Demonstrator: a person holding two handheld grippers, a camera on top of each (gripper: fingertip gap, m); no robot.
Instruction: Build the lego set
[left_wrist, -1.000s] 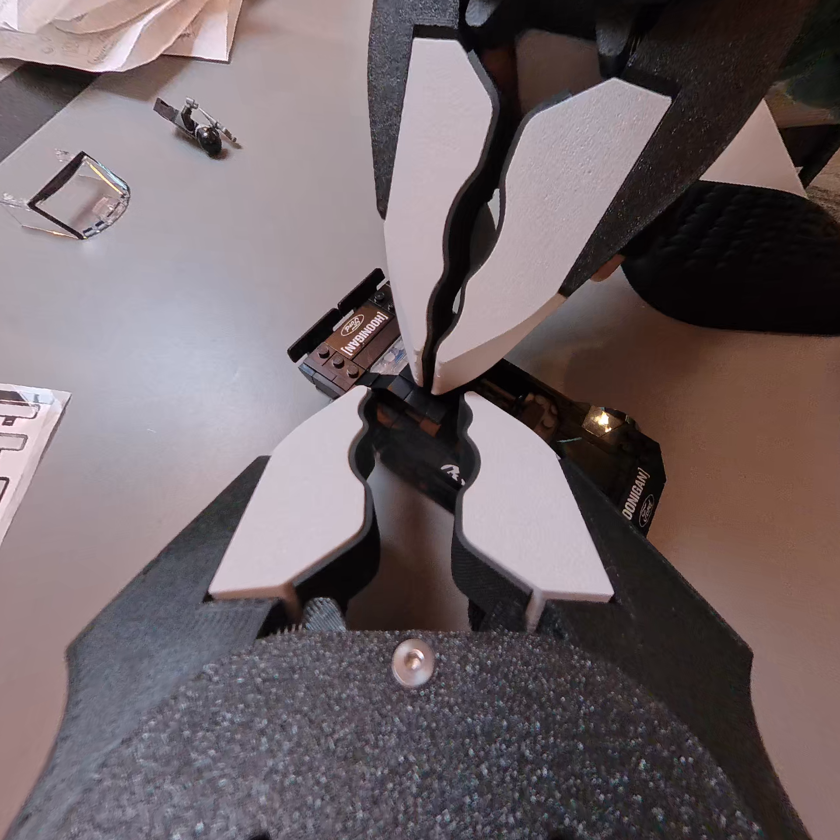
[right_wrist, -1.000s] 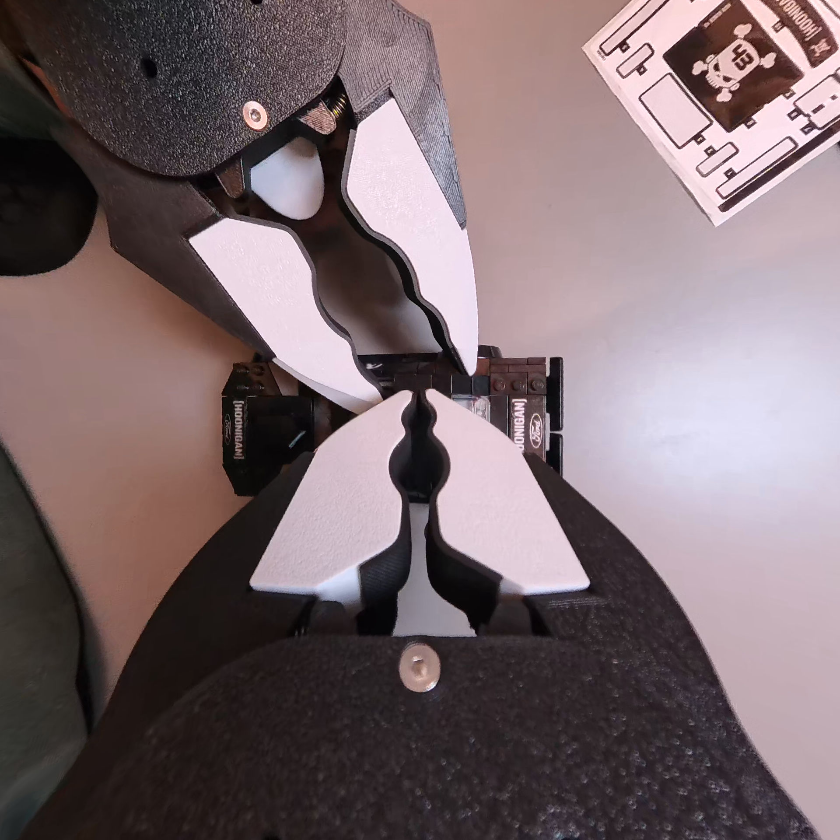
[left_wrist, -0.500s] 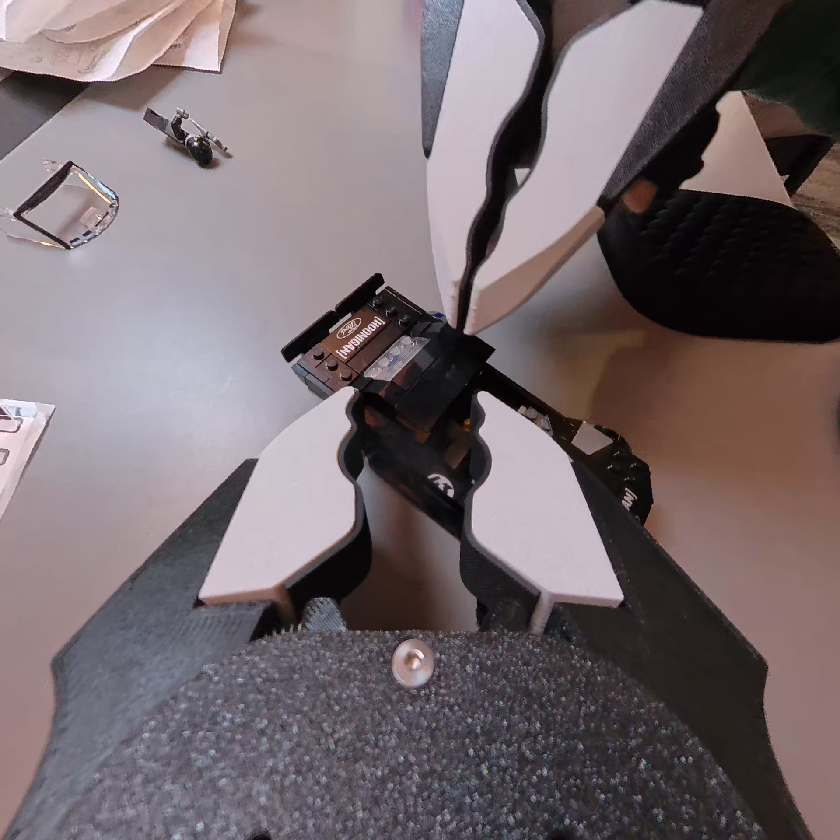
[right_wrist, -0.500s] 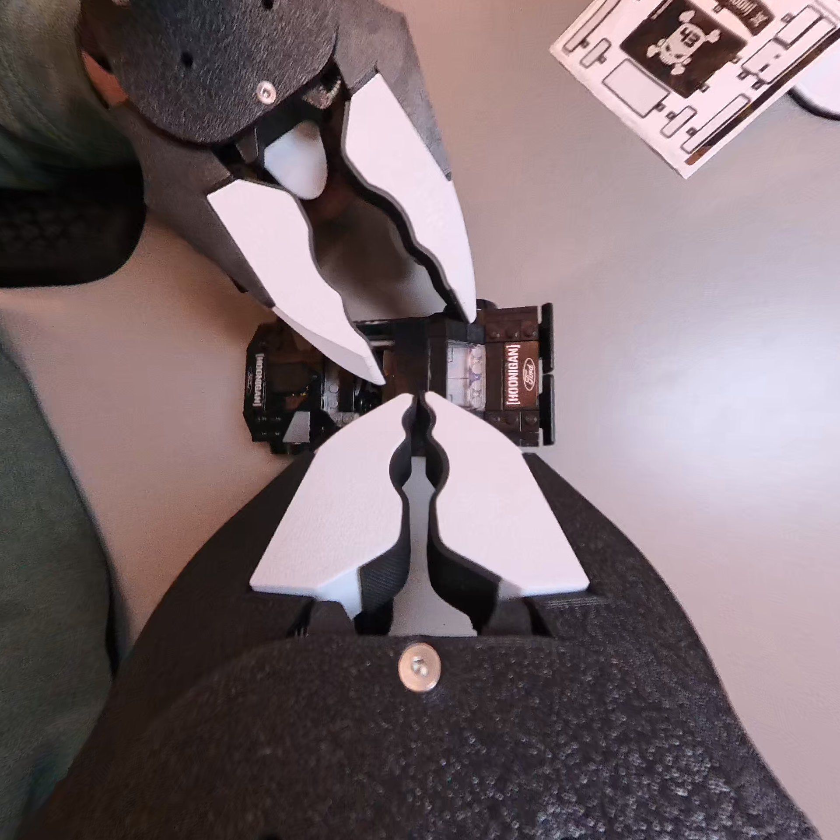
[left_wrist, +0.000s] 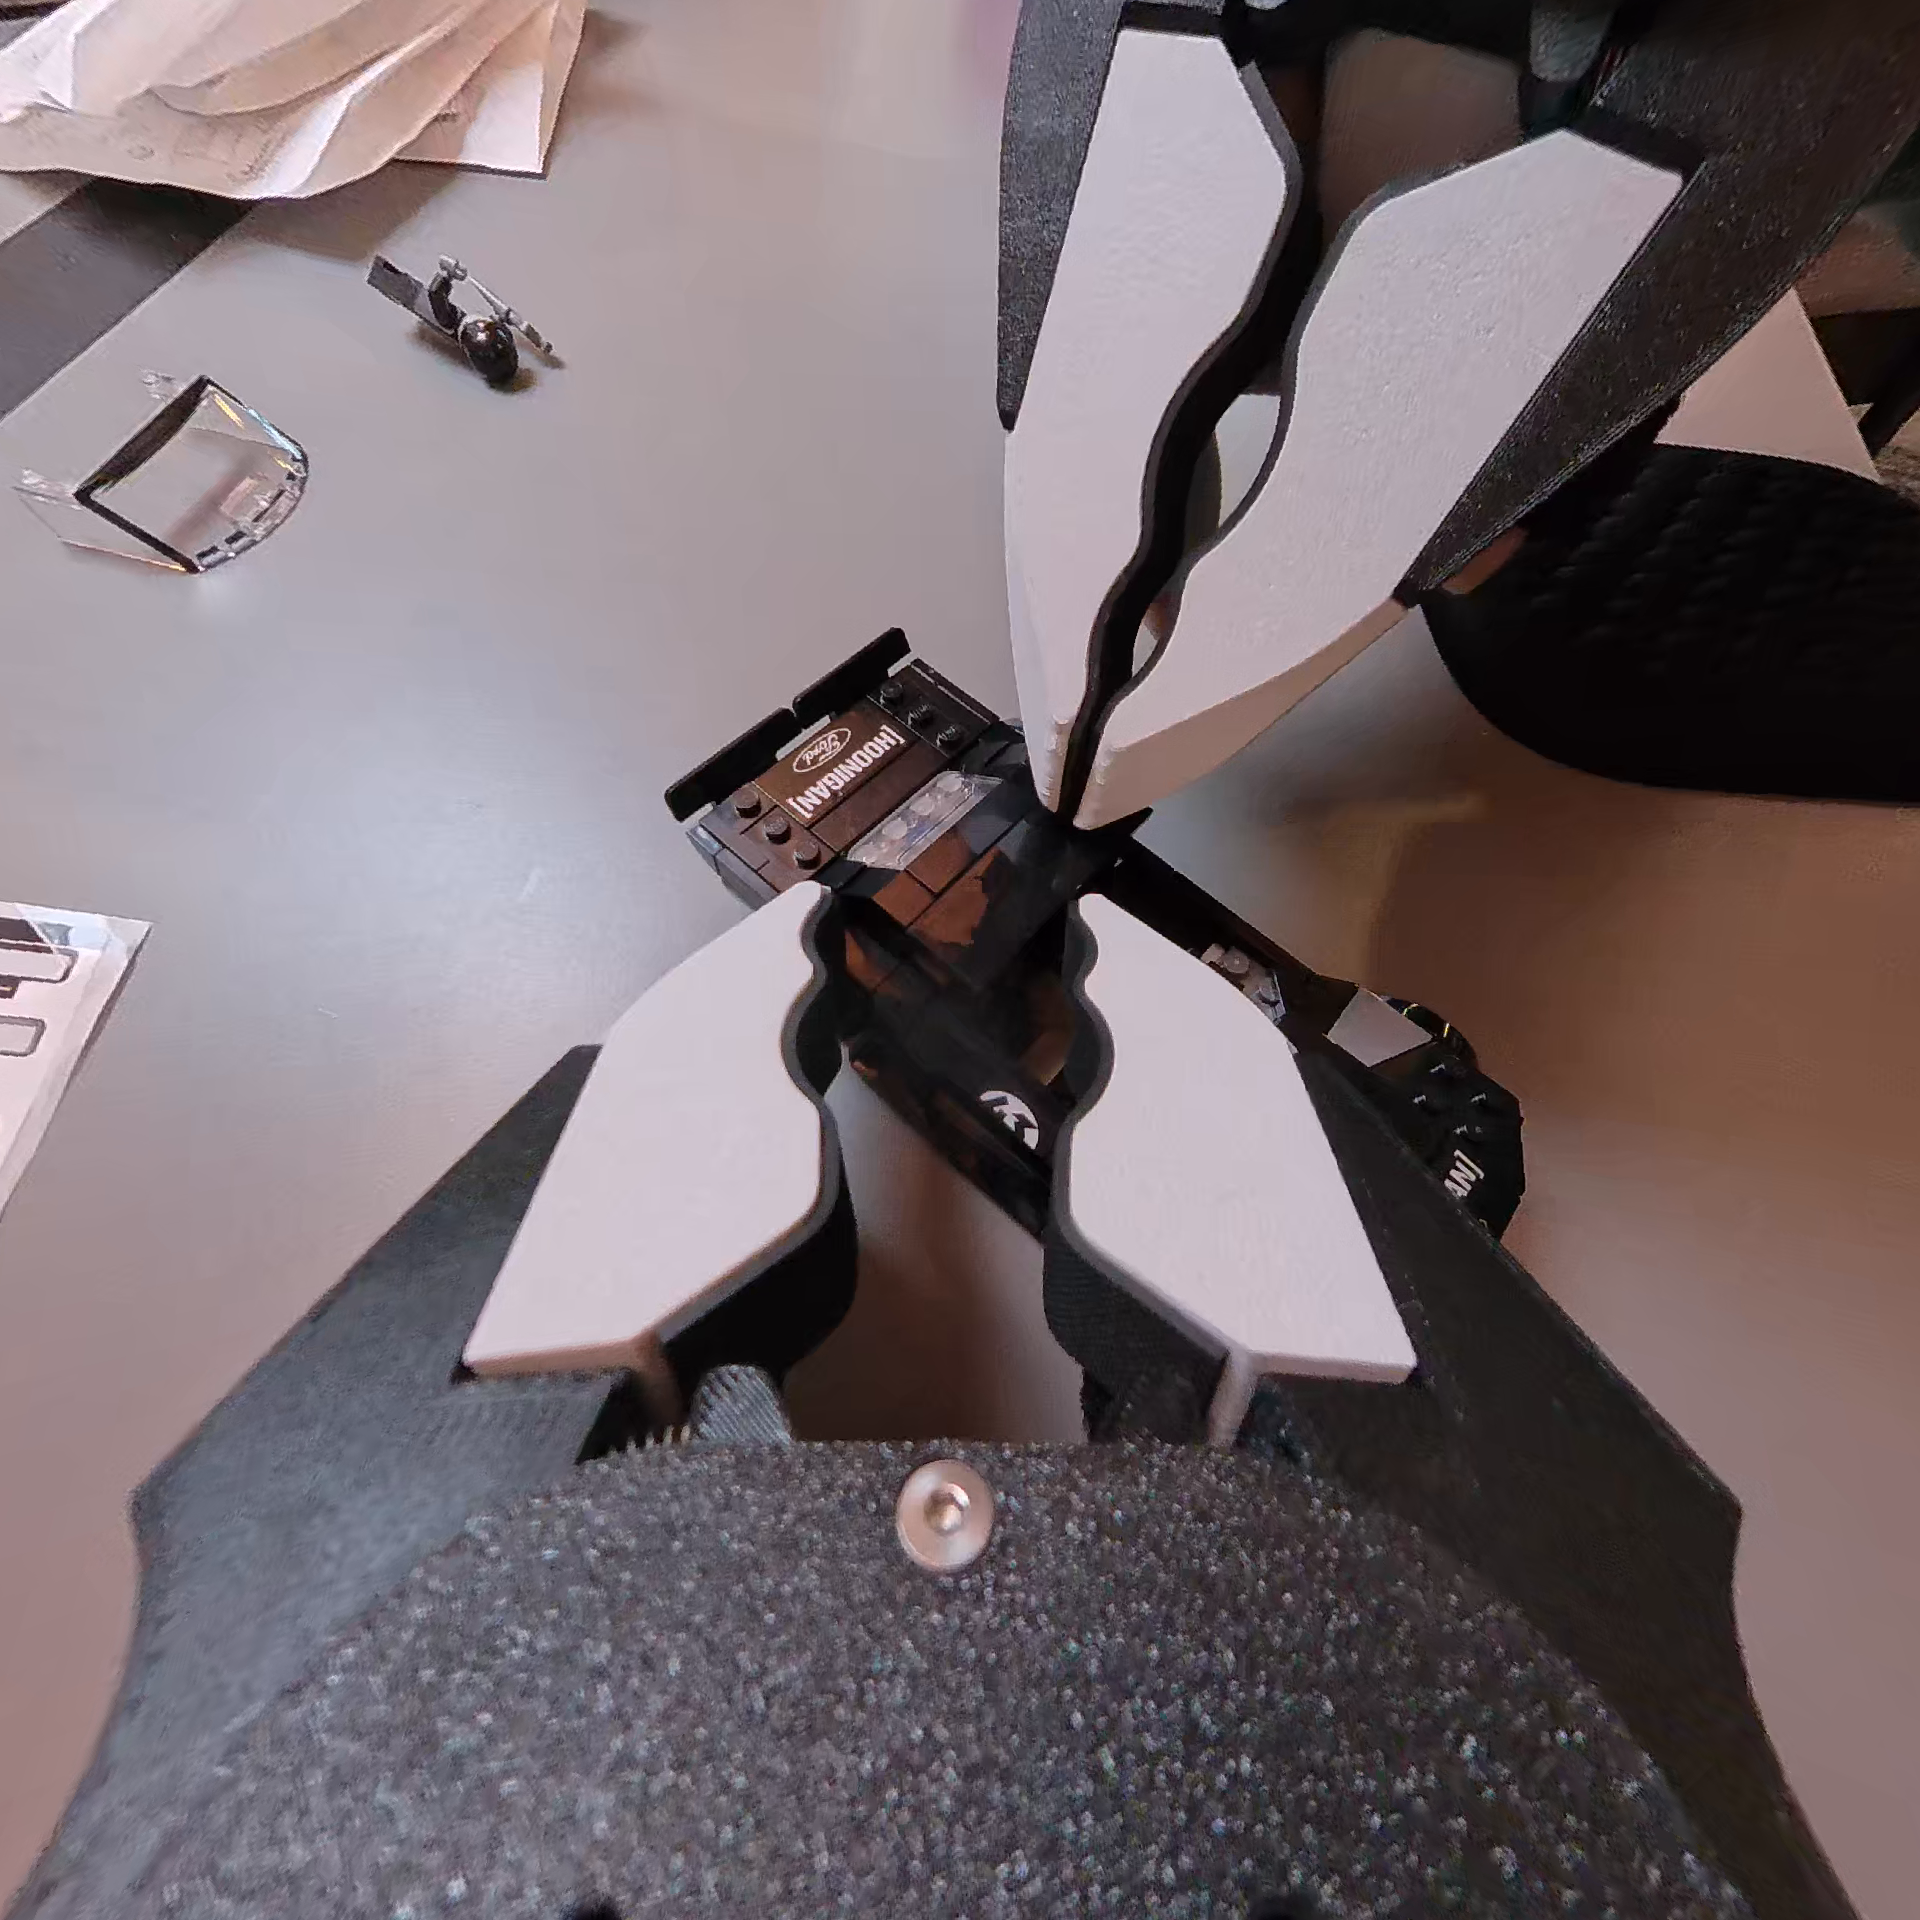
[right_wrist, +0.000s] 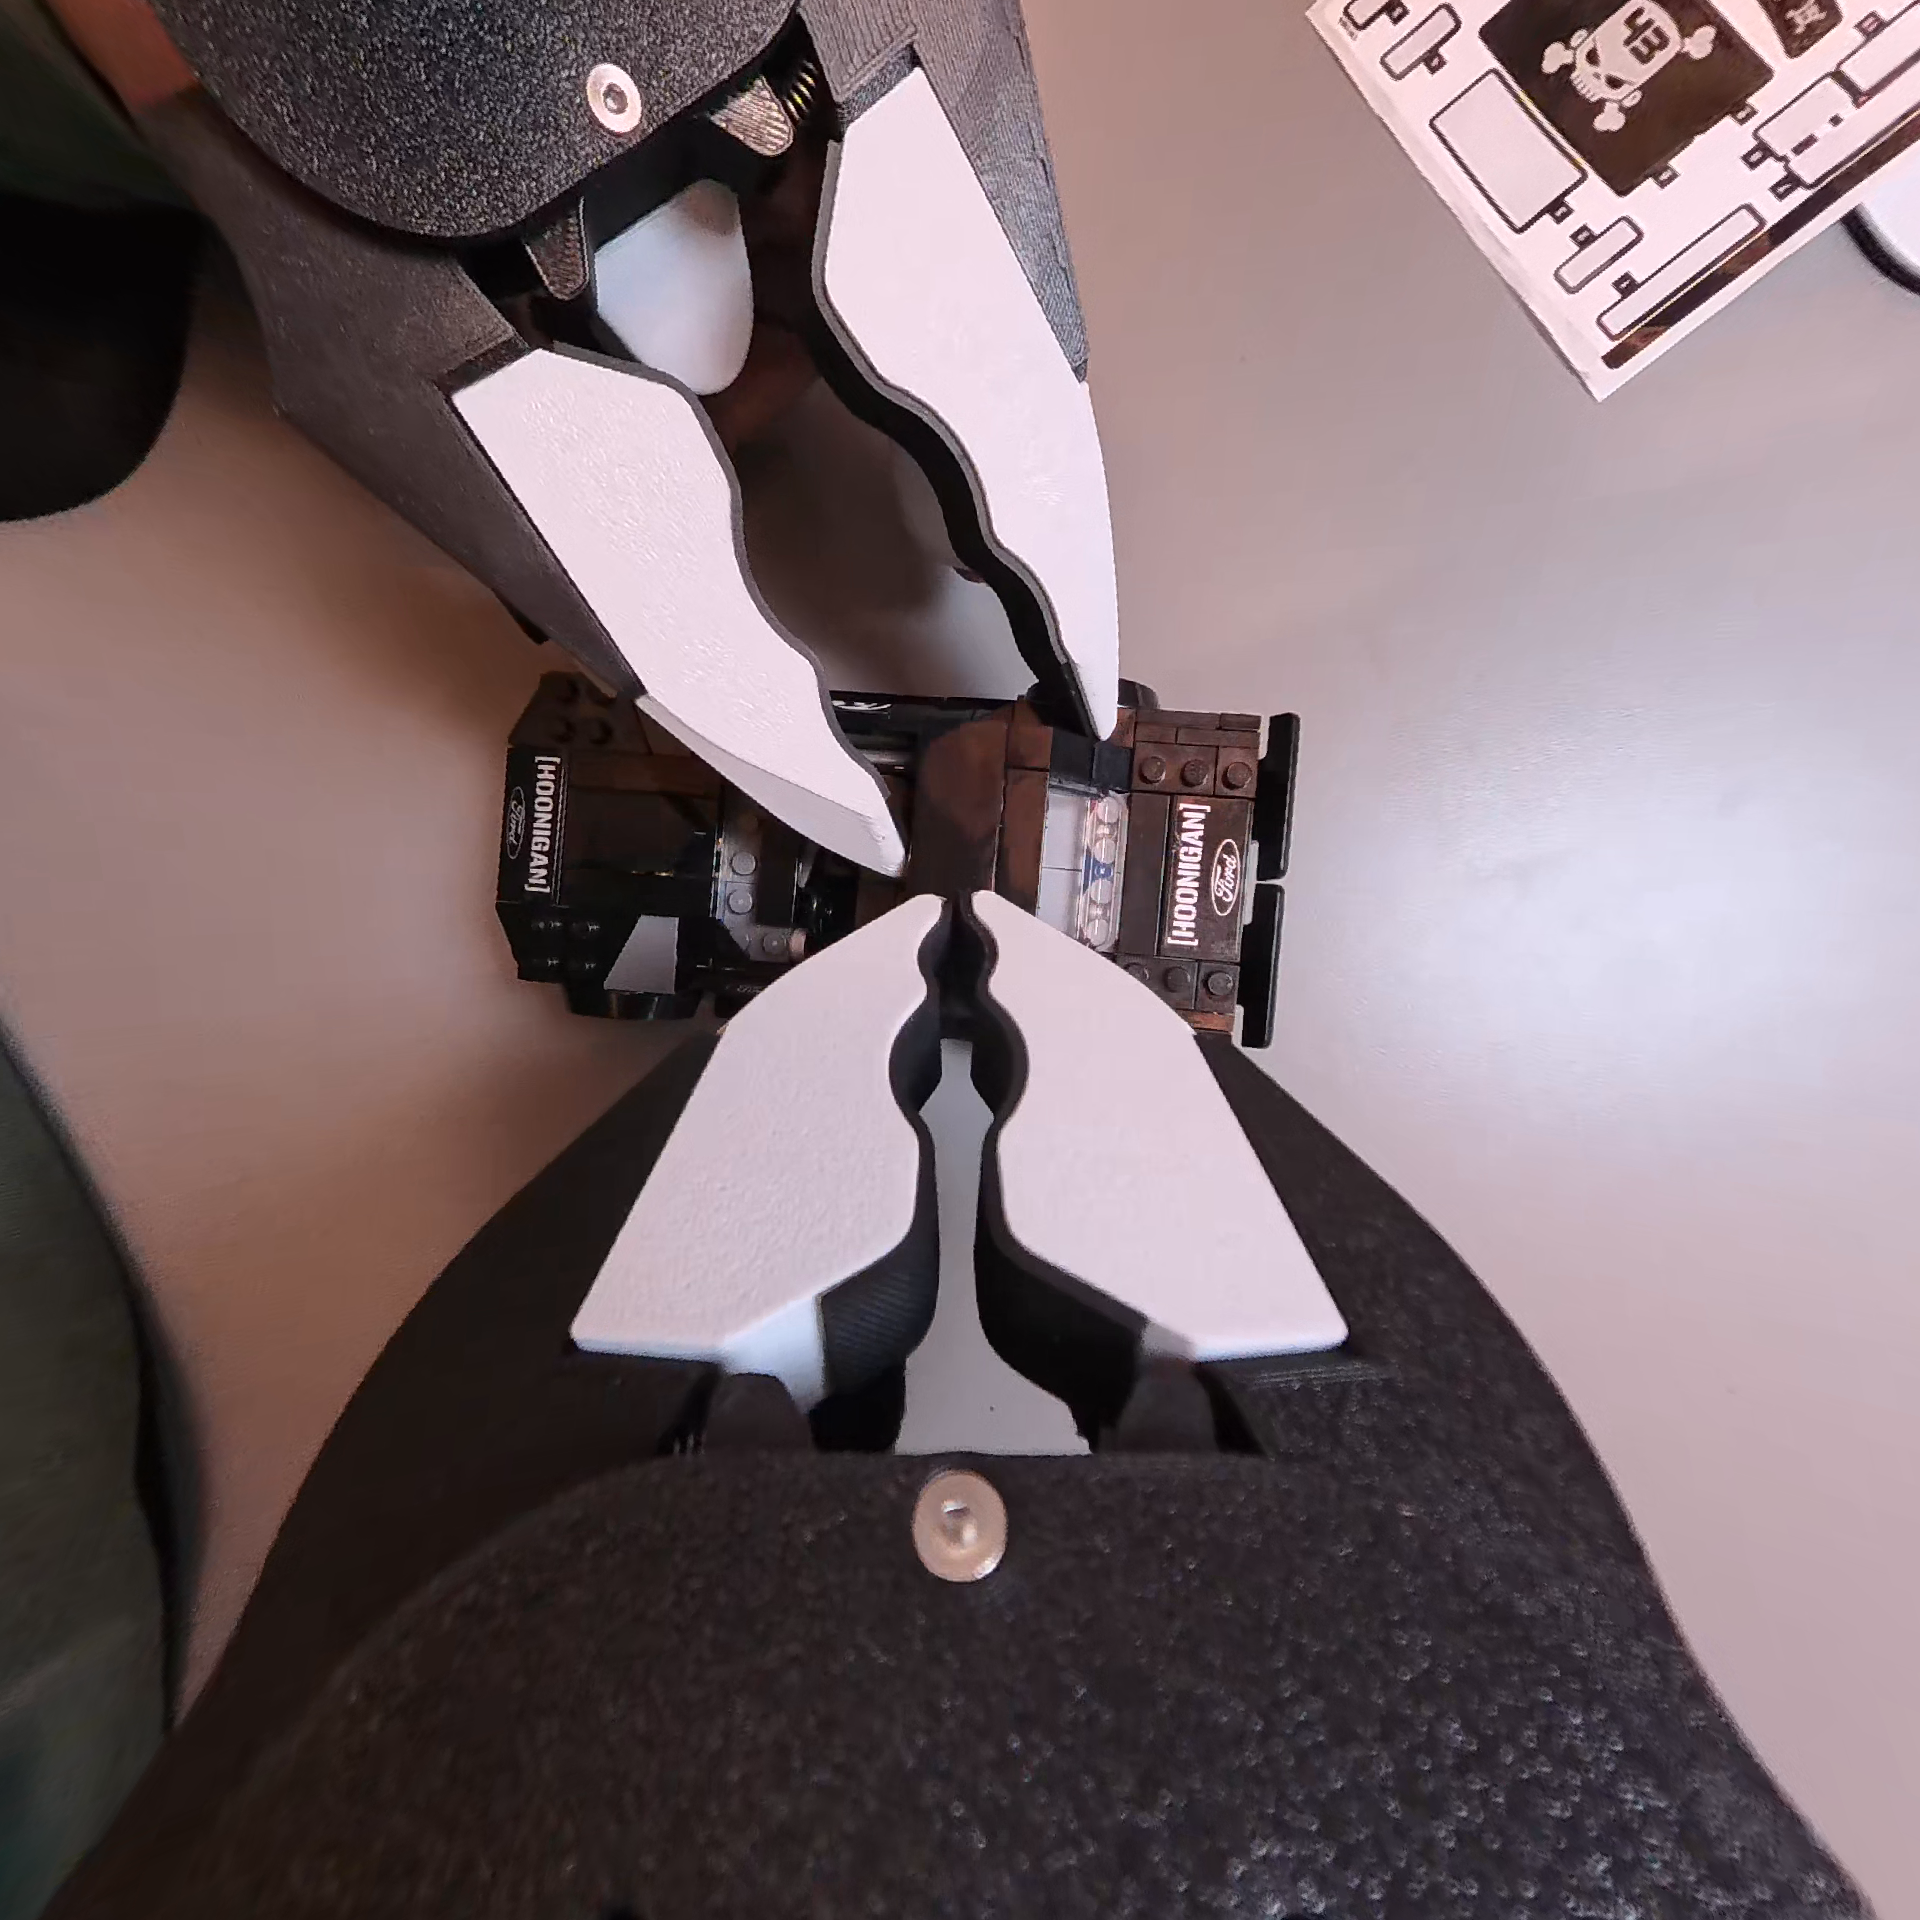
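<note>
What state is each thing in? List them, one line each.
left gripper: jaws closed on the lego car's sides
right gripper: jaws shut, tips at the car's roof
lego car: on the table, partly built
clear windscreen piece: loose, not fitted
small grey part: loose on the table
sticker sheet: lying flat

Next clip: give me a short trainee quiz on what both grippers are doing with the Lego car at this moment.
1. True or false: the right gripper has its jaws spread wide.
2. What sits between the fingers of the left gripper? A) a sticker sheet B) the lego car C) nothing
3. Fill in: the clear windscreen piece lies loose on the ____, apart from the car.
Key: 1 false, they are closed; 2 B; 3 table.
</note>
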